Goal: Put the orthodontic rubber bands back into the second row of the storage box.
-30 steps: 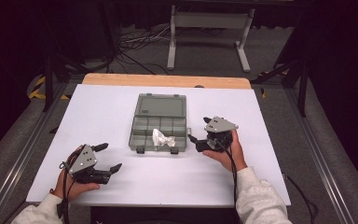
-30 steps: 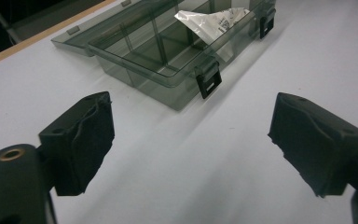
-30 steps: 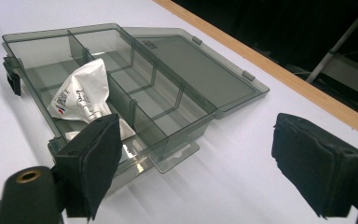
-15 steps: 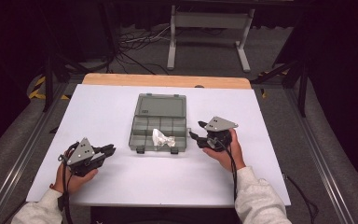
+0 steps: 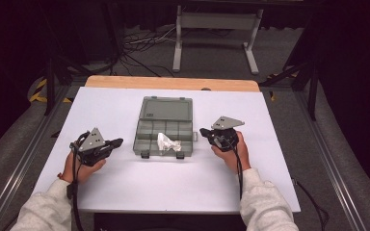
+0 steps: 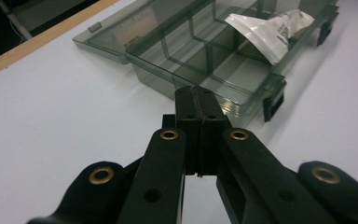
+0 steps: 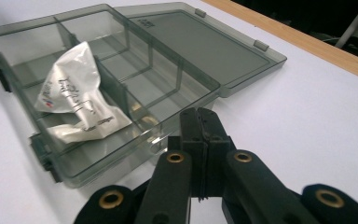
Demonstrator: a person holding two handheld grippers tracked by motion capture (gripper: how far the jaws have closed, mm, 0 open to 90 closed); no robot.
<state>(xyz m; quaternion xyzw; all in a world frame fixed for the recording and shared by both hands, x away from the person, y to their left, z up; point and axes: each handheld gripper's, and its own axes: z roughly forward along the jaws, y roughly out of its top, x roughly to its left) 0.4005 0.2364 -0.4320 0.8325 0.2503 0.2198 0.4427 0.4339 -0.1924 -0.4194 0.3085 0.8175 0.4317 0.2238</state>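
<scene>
Beside the open organizer box holding a white packet, left gripper and right gripper rest pinched together, empty

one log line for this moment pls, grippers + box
left gripper: shut, empty, left of box | right gripper: shut, empty, right of box | organizer box: lid open | white packet: in box

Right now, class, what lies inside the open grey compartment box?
A crumpled white packet lies across the dividers of the compartment box. Whatever sits beneath the packet is covered.
</scene>
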